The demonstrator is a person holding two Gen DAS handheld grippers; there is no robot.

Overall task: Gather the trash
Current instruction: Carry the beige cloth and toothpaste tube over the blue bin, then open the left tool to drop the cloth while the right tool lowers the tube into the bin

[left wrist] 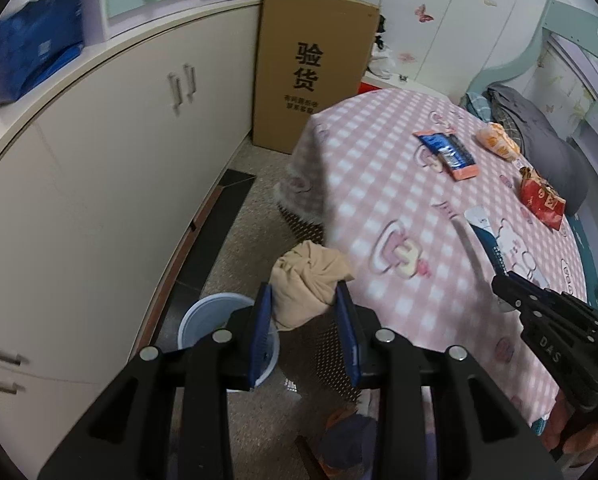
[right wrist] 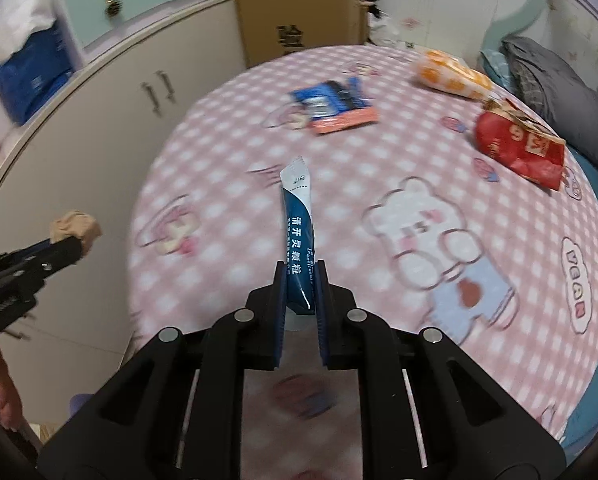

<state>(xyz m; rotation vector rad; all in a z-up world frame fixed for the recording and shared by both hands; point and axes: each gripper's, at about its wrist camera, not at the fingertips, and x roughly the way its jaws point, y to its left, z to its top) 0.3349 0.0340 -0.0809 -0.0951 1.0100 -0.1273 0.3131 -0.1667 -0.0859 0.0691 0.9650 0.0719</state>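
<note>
My left gripper (left wrist: 303, 300) is shut on a crumpled beige wad (left wrist: 305, 280), held beside the table's edge above the floor, just right of a pale blue bin (left wrist: 203, 320). The same wad (right wrist: 75, 229) shows at the far left of the right wrist view. My right gripper (right wrist: 301, 280) is shut on a blue and white sachet (right wrist: 299, 232), which sticks up over the pink checked tablecloth (right wrist: 379, 160). On the cloth lie a blue and orange wrapper (right wrist: 335, 108), an orange and white packet (right wrist: 451, 74) and a red packet (right wrist: 519, 146).
White cabinets (left wrist: 119, 152) line the left wall, and a tall cardboard box (left wrist: 307, 68) stands at the far end of the floor strip. Grey bedding (left wrist: 539, 132) lies beyond the table on the right. Something dark with orange (left wrist: 347, 436) lies on the floor below my left gripper.
</note>
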